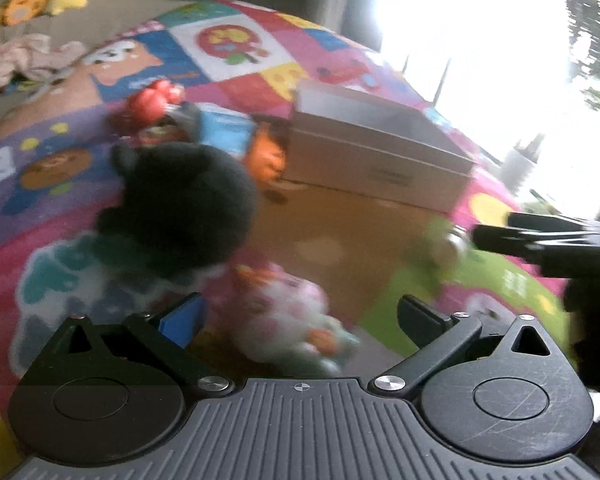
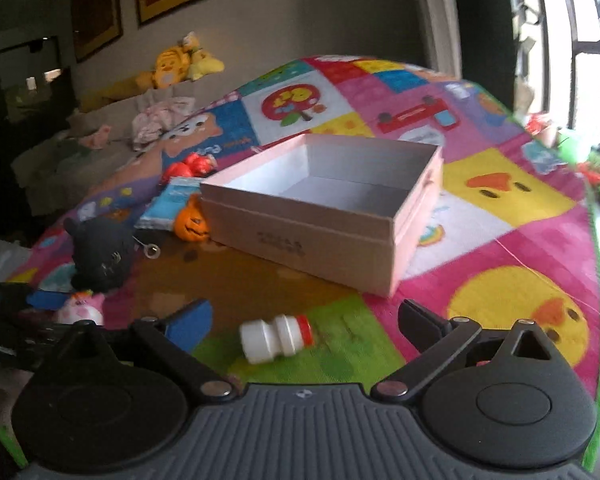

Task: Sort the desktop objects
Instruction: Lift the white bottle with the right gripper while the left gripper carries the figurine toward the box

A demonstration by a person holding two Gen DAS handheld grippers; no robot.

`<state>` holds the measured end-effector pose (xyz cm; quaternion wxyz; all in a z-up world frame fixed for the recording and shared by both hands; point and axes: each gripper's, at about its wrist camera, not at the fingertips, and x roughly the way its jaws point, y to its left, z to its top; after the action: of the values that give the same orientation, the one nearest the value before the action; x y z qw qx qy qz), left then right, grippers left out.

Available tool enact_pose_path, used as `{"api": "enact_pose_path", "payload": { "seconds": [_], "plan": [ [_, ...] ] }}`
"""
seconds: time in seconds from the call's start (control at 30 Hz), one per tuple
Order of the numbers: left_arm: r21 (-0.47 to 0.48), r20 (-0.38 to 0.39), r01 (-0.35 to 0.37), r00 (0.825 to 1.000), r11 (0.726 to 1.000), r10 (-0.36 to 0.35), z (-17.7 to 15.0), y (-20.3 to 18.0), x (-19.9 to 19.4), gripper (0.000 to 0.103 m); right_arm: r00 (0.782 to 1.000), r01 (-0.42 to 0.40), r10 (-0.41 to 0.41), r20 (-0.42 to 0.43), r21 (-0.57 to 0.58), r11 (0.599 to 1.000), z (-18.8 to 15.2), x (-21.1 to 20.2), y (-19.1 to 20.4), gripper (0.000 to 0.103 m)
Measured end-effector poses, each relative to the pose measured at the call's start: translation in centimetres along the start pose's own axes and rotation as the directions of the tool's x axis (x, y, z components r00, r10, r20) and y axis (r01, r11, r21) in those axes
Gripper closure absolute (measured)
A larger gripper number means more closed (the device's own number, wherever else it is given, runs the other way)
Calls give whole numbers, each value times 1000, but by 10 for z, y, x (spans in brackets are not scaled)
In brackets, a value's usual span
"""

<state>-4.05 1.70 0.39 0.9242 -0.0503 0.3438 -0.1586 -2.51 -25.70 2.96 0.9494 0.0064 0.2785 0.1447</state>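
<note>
Here, an open pink box (image 2: 324,204) sits on a bright patchwork play mat (image 2: 512,240), empty inside. A small white bottle (image 2: 276,338) with a red cap lies on its side on a green patch of the mat, just in front of the right gripper (image 2: 304,324), whose jaws are spread wide and hold nothing. To the left of the box sit an orange pumpkin toy (image 2: 190,222), a blue packet (image 2: 168,200) and red toys (image 2: 190,166). A black plush toy (image 2: 100,254) rests nearer the left edge, with a pink and white plush (image 2: 82,308) beside it. In the left wrist view, the left gripper (image 1: 300,316) is also wide open and empty, above the pink plush (image 1: 288,312). Yellow stuffed animals (image 2: 180,62) lie on a sofa (image 2: 60,152) behind the mat.
</note>
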Motion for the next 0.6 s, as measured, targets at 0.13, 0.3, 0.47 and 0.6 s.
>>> {"api": "enact_pose_path", "payload": {
  "seconds": [0.13, 0.3, 0.47, 0.6],
  "plan": [
    [47, 0, 21, 1000, 999, -21, -3, -13, 0, 0, 999, 27, -27, -22, -17, 999, 1, 10, 2, 3],
    [54, -15, 98, 995, 994, -97, 1, -12, -2, 0, 999, -5, 0, -53, -79, 997, 3, 18, 11, 3],
    [188, -80, 141, 989, 972, -128, -2, -23, -9, 0, 996, -25, 13, -87, -138, 990, 4, 27, 21, 18],
    [208, -29, 67, 998, 976, -62, -1, -18, -17, 0, 996, -35, 21, -91, -148, 988, 4, 31, 25, 30]
  ]
}}
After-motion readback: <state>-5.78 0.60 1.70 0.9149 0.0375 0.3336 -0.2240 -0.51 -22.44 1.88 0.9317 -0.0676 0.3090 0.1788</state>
